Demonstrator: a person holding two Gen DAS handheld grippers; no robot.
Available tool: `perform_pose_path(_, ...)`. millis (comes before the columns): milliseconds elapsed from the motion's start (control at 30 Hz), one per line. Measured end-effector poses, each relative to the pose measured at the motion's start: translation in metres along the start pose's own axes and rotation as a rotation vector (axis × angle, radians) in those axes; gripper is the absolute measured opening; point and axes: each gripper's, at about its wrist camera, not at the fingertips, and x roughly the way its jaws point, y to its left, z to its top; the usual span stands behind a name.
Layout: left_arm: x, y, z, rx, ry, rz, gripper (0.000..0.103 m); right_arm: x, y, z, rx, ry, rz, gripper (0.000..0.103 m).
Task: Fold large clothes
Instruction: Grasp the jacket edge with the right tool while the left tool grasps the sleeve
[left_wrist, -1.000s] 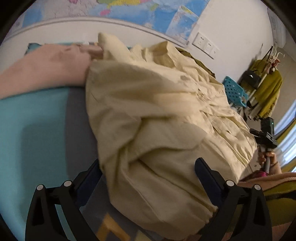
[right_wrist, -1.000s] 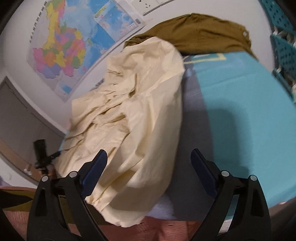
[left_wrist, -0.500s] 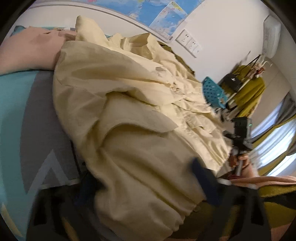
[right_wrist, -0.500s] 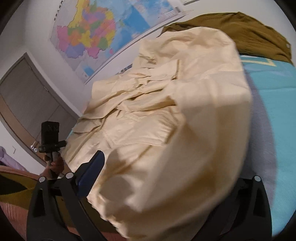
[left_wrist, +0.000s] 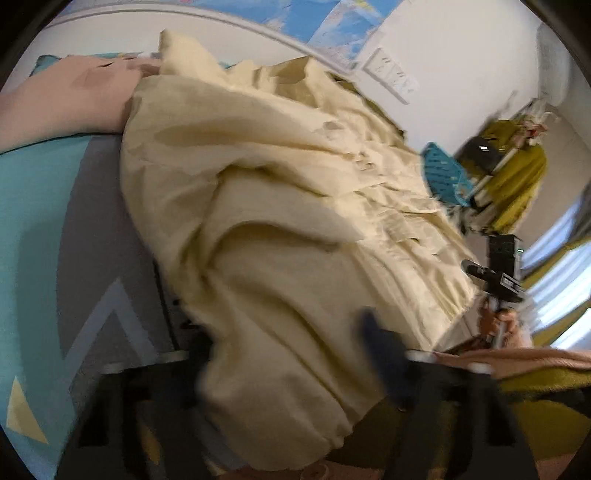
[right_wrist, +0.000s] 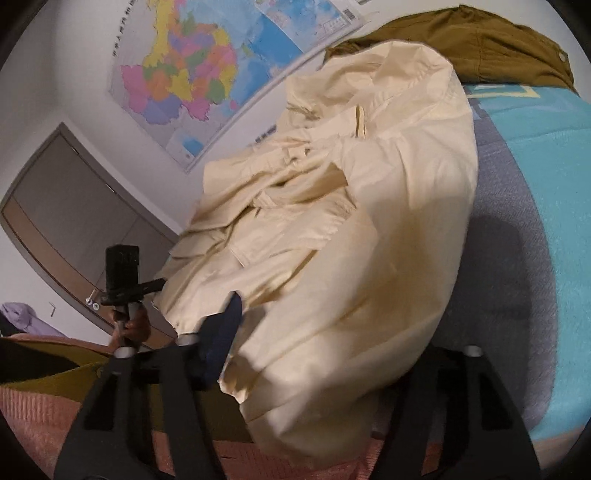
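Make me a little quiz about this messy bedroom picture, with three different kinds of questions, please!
1. True or false: the big crumpled cream cotton shirt lies on a turquoise and grey bedspread.
2. Which hangs on the wall behind the bed: A) a round clock, B) a colourful paper map, C) a mirror?
3. Fill in: beyond the cream shirt, nearer the wall, lies an ____-coloured garment.

Key
1. True.
2. B.
3. Olive. Bonus fact: both the left gripper and the right gripper are closing their fingers with the cream shirt's near edge between them.
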Motion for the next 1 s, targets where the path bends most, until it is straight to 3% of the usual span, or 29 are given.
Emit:
perform_pose_path(67,-0.002,0.003,0.004,-0.037,-0.014,0.016,0.034,-0.005,0.003,0.001,0.02,-0.027,0.035,0.026)
perform_pose_path(267,-0.044,-0.008,0.018,-0.052,-0.115,-0.02,0.024,-0.048,0.046,0.016,-0.055,-0.164,0.13,0.017)
perform_pose_path(500,-0.086,-0.01,0.039,-0.061,-0.187,-0.053,0.023,-0.077,0.076,0.037,-0.096,-0.264,0.158,0.016)
perform_pose_path(1000,-0.087,-0.009,0.113,-0.038,-0.138,-0.023,0.023,-0.063,0.069,0.112,-0.038,-0.293,0.13,0.016)
